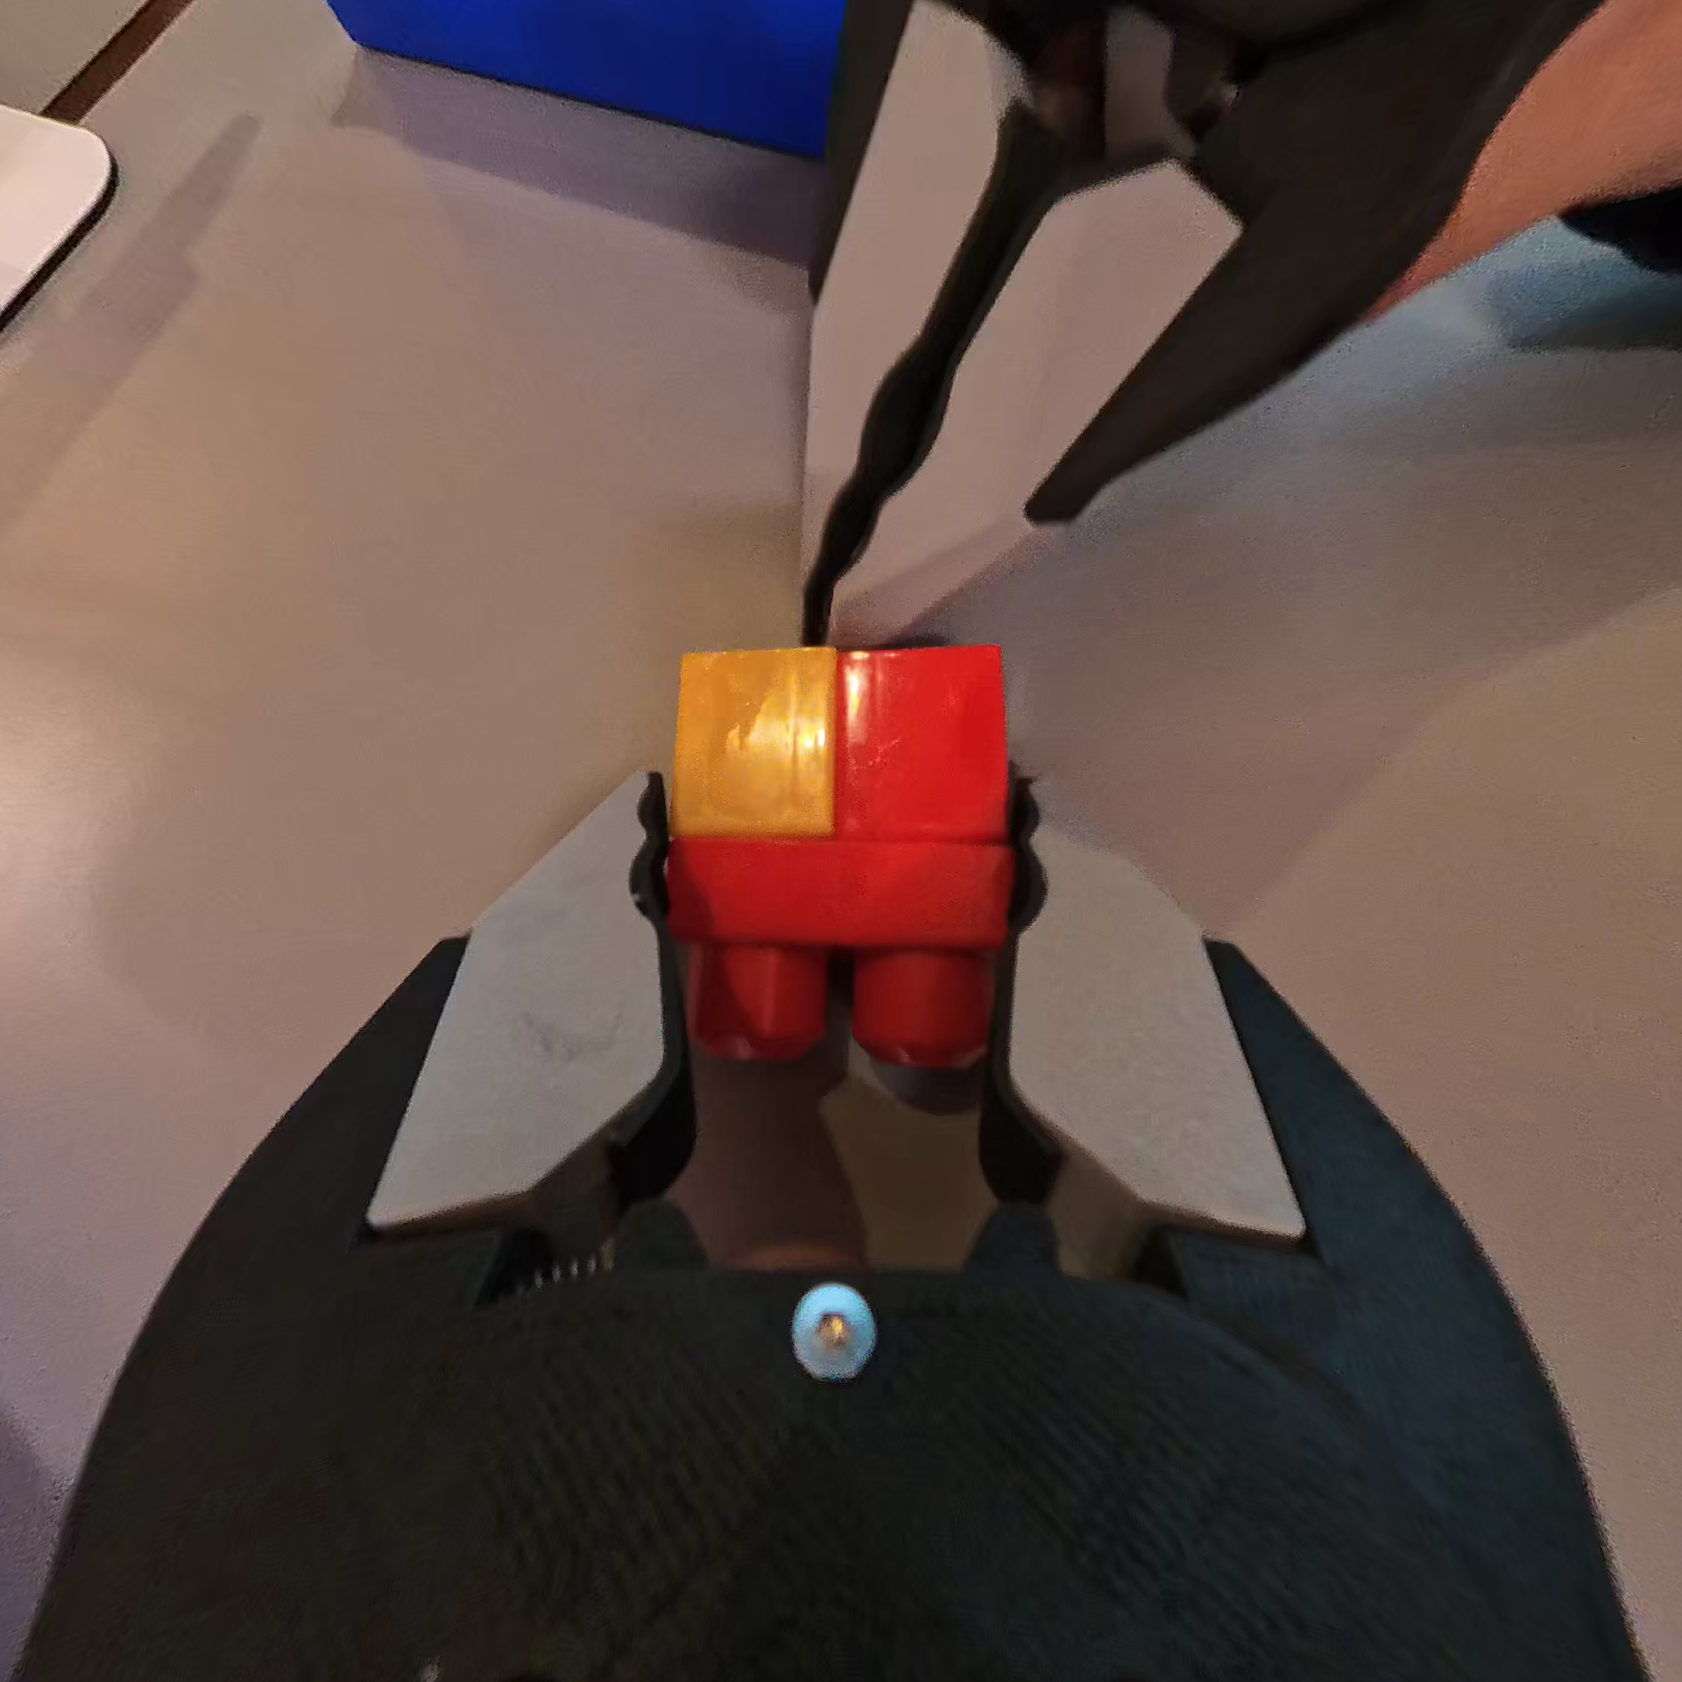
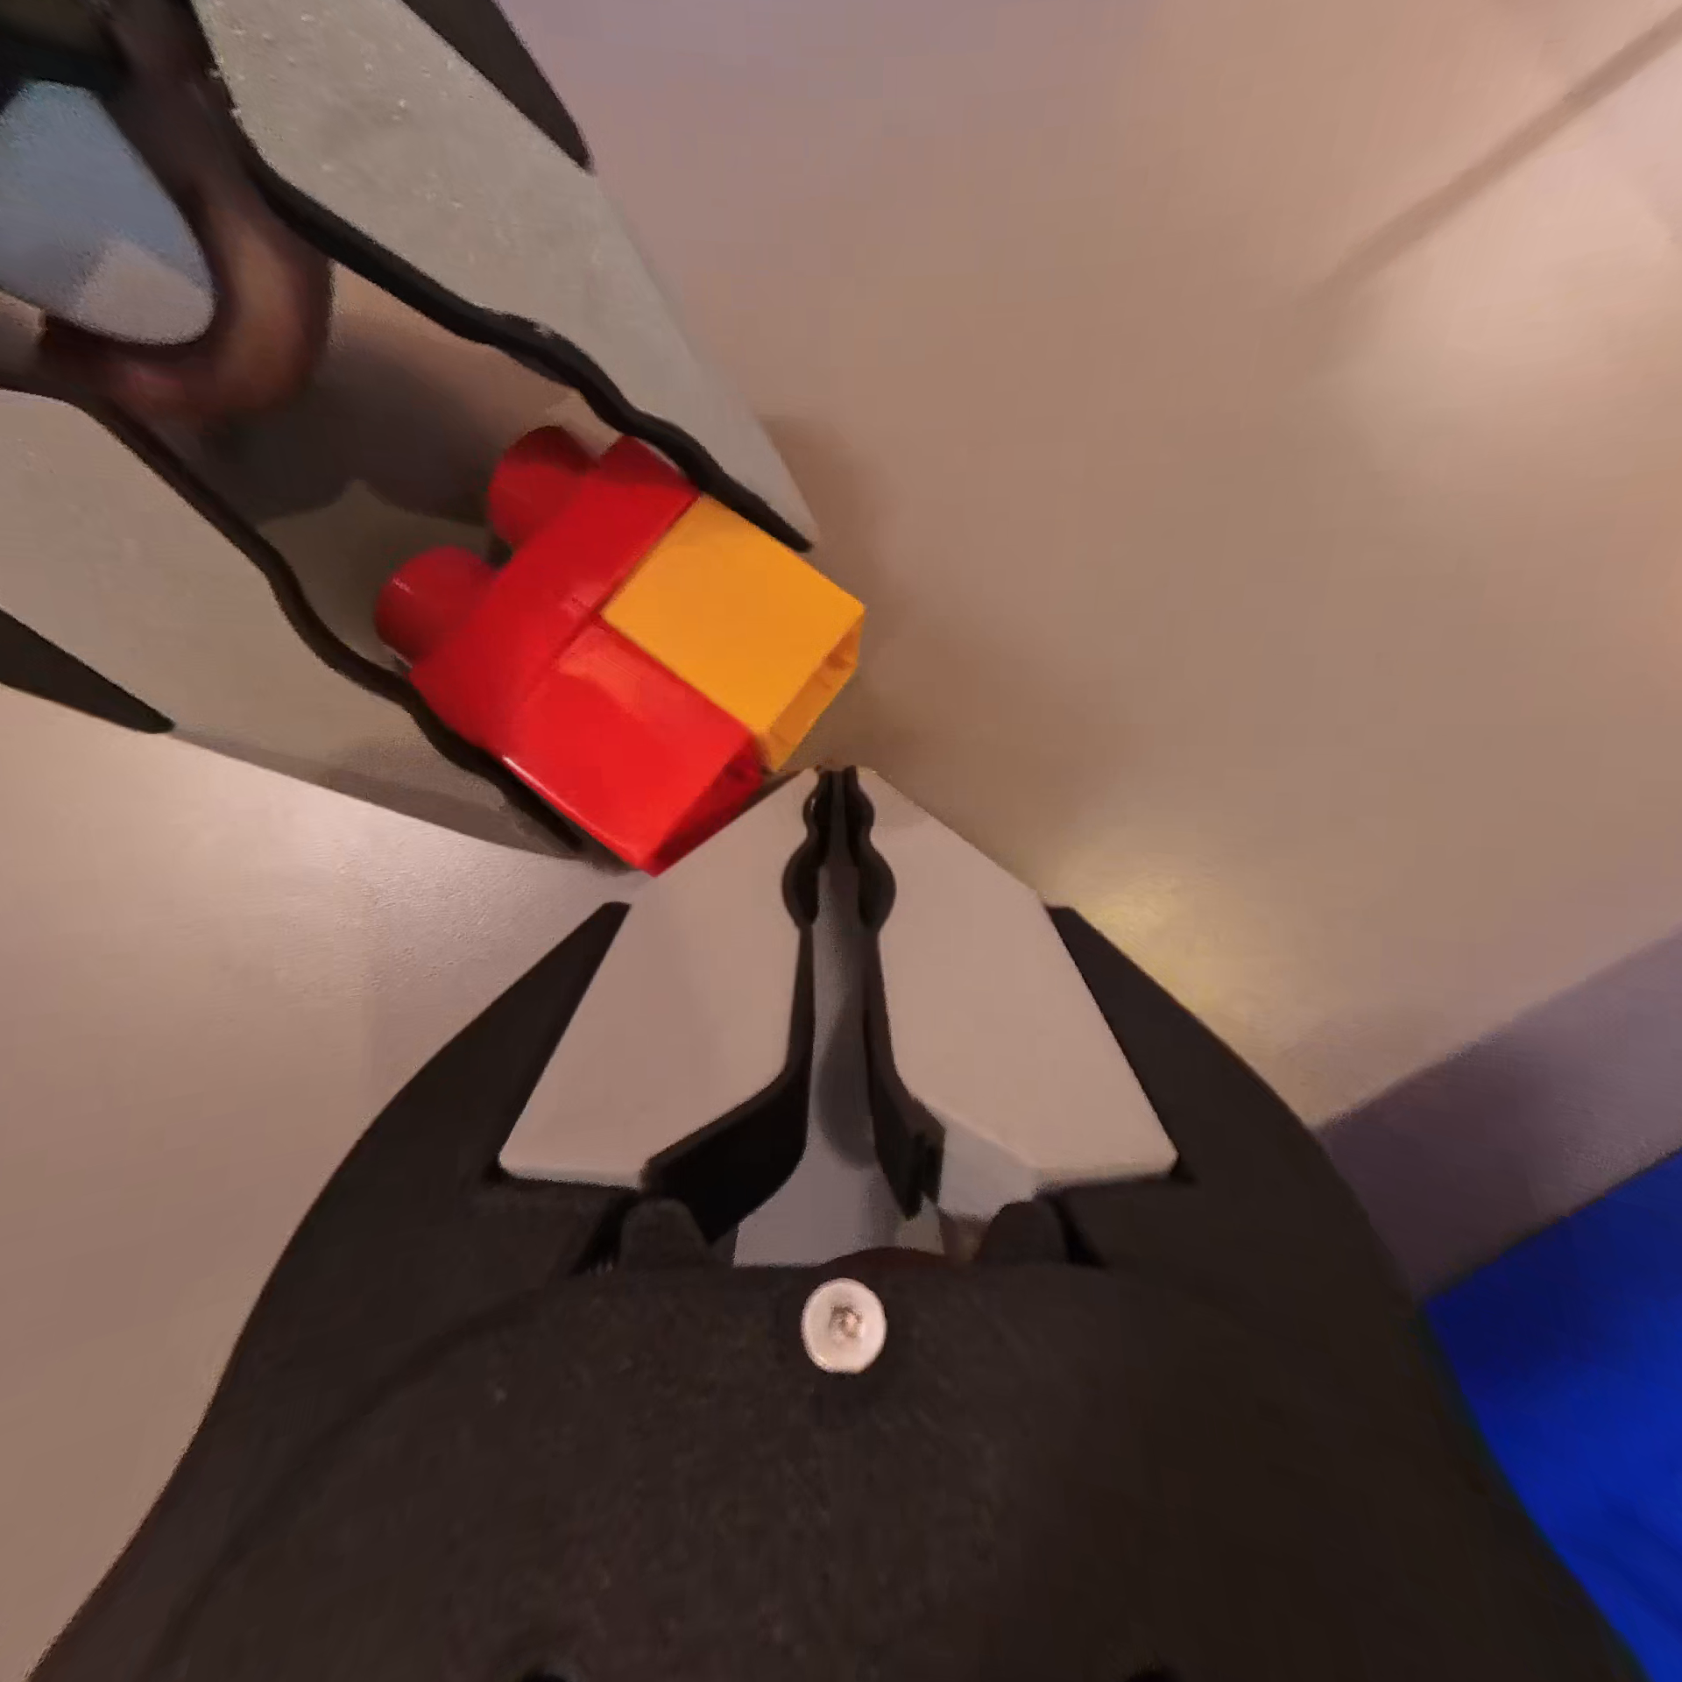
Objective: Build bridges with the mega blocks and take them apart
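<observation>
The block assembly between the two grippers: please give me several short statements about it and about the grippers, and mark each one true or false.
1. The left gripper grips the red wide block between its fingers. True.
2. The right gripper holds the yellow block. False: its fingers are closed together with nothing between them, just beside the blocks.
3. The yellow block and a red small block sit side by side on the red wide block. True.
4. The assembly contains a green block. False: only red and yellow blocks show.
5. The studs of the red wide block point away from the left gripper's camera. False: they point back toward it.
</observation>
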Motion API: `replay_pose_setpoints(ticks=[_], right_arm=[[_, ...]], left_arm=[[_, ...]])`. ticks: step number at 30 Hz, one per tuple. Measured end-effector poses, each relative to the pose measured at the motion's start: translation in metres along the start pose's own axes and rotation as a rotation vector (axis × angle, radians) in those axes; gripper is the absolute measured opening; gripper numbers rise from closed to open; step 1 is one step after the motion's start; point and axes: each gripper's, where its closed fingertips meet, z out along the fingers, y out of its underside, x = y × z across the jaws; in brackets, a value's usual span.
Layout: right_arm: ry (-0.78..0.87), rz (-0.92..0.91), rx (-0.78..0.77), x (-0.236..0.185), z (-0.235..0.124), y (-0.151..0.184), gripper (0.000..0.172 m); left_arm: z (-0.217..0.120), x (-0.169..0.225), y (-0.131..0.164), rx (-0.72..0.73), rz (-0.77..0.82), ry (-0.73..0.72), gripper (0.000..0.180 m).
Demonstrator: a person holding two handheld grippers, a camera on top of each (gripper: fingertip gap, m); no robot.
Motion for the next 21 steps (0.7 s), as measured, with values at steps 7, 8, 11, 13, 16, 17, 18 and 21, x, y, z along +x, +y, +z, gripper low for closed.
replay_pose_setpoints(ticks=[7, 8, 11, 13, 16, 17, 18, 21], right_arm=[[-0.105, -0.045, 0.272, -0.021, -0.033, -0.046, 0.000], [-0.130, -0.051, 0.273, -0.028, -0.030, -0.048, 0.000], [-0.128, -0.087, 0.227, -0.036, -0.013, -0.046, 0.000], [-0.126, -0.096, 0.206, -0.039, -0.004, -0.043, 0.000], [-0.140, -0.085, 0.204, -0.041, -0.005, -0.042, 0.000], [-0.137, -0.087, 0.205, -0.041, -0.005, -0.042, 0.000], [-0.133, -0.089, 0.204, -0.041, -0.004, -0.042, 0.000], [-0.116, -0.094, 0.193, -0.038, -0.005, -0.041, 0.000]], left_arm=[[-0.021, -0.009, 0.017, 0.011, -0.023, -0.007, 0.074], [-0.022, -0.007, 0.018, 0.022, -0.029, 0.010, 0.074], [-0.024, -0.004, 0.018, 0.033, -0.028, 0.040, 0.074], [-0.026, -0.005, 0.023, 0.004, -0.022, 0.031, 0.074], [-0.033, -0.008, 0.040, -0.055, -0.002, 0.011, 0.076], [-0.037, -0.007, 0.042, -0.049, -0.006, 0.013, 0.074], [-0.040, -0.007, 0.046, -0.053, -0.011, 0.012, 0.074], [-0.049, -0.014, 0.053, -0.065, -0.009, -0.021, 0.074]])
